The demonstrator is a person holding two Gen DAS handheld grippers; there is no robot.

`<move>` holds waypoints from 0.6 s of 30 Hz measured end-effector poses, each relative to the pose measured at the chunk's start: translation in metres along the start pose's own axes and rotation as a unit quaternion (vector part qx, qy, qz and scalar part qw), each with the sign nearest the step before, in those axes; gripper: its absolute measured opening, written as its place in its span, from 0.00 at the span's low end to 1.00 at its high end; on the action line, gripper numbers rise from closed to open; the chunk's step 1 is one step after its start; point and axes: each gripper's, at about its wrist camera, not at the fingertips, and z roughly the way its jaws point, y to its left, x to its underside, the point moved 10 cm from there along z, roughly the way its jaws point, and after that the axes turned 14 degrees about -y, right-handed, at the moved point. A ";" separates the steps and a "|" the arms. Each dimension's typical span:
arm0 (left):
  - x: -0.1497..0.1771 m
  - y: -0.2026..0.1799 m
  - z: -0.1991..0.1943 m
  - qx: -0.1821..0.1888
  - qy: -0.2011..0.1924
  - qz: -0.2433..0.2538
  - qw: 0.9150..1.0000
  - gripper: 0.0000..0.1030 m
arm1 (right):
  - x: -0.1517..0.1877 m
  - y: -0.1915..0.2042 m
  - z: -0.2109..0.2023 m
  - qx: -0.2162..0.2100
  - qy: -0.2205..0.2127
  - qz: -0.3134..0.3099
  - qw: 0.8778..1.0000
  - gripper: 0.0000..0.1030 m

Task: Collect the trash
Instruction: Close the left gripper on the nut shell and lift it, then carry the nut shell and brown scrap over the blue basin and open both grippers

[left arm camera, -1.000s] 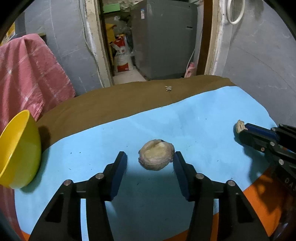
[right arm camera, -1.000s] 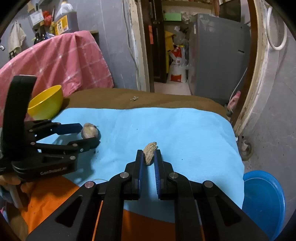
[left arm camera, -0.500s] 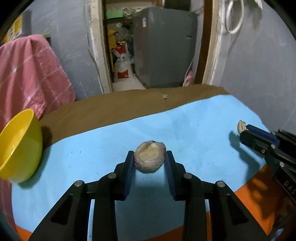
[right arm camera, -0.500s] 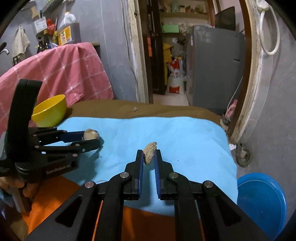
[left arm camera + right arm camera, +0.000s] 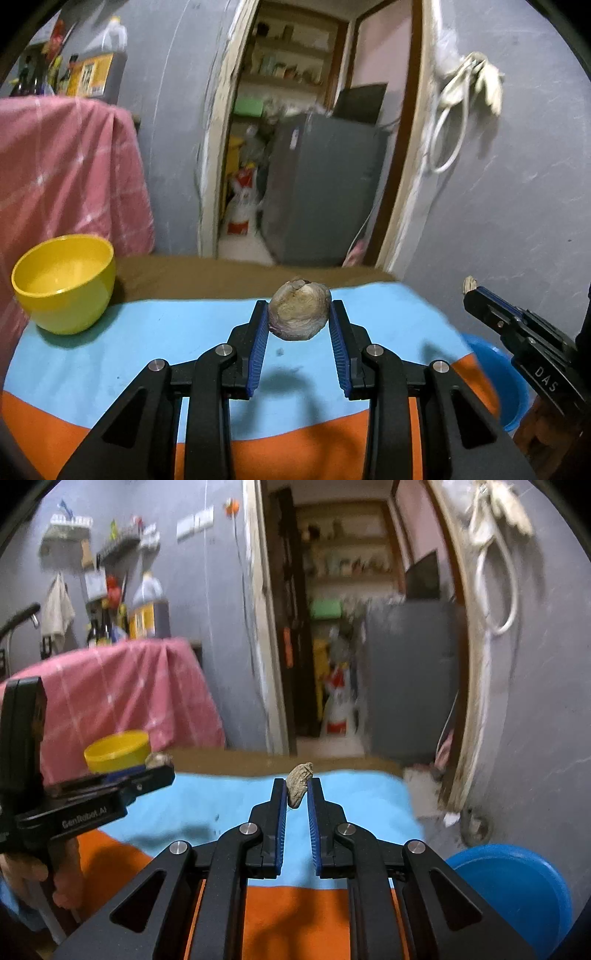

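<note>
The round peel [image 5: 299, 314] is pinched between the closed-in fingers of the left gripper [image 5: 298, 317] and is held in the air above the blue cloth [image 5: 155, 332]; it is judged light, dry and brittle (it may crumble if squeezed hard). The thin scrap [image 5: 300, 783] is clamped by the right gripper [image 5: 297, 794], also above the cloth, and only its lower part is held, so a slip is possible.

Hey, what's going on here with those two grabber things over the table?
A person is clearing scraps off the table, a gripper in each hand. The left gripper is clamped on a round scrap and holds it above the blue cloth. The right gripper pinches a thin scrap, also in the air. A yellow bowl sits at the left; a blue tub stands on the floor at the right.
</note>
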 end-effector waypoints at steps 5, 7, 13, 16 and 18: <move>-0.018 -0.039 -0.017 0.029 -0.042 0.010 0.999 0.28 | -0.030 -0.015 -0.036 0.029 -0.075 -0.002 0.997 0.09; -0.023 -0.048 -0.021 0.041 -0.052 0.012 0.998 0.28 | -0.039 -0.024 -0.052 0.049 -0.100 -0.005 0.994 0.09; -0.027 -0.095 -0.028 0.083 -0.063 0.015 0.994 0.28 | -0.050 -0.056 -0.093 0.106 -0.135 -0.007 0.985 0.09; -0.022 -0.118 -0.023 0.104 -0.053 0.018 0.993 0.28 | -0.046 -0.072 -0.109 0.137 -0.133 -0.008 0.982 0.10; -0.017 -0.133 -0.019 0.115 -0.044 0.020 0.992 0.28 | -0.042 -0.087 -0.120 0.157 -0.129 0.000 0.979 0.10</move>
